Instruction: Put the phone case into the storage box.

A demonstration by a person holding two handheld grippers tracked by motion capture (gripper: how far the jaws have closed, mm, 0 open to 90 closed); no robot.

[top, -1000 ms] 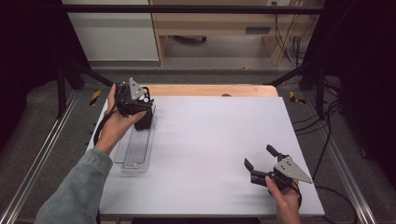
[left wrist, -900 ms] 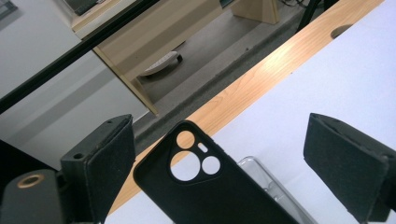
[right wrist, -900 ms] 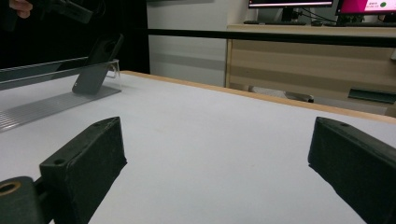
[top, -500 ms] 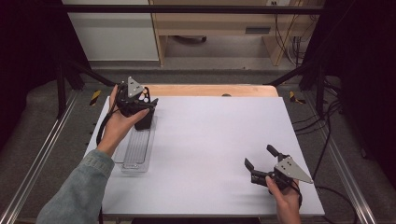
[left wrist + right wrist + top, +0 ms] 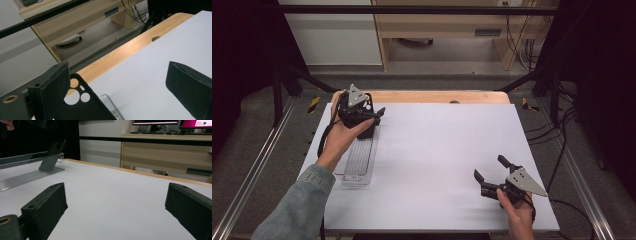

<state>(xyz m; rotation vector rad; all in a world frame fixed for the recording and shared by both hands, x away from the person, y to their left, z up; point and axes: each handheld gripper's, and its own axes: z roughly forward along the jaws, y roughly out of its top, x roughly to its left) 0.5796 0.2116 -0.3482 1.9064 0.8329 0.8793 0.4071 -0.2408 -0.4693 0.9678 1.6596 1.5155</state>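
We see a black phone case (image 5: 82, 105) with round camera cutouts, leaning tilted against the raised far end of a long, clear, ribbed plastic tray (image 5: 357, 162) lying flat along the table's left edge.

Wooden desk (image 5: 437, 25) behind white table (image 5: 452, 145)

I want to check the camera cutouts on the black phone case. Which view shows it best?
The left gripper view: the black phone case sits close, its cutouts plain. The right gripper view shows it far off, leaning on the clear tray. In the high view the left gripper mostly covers it.
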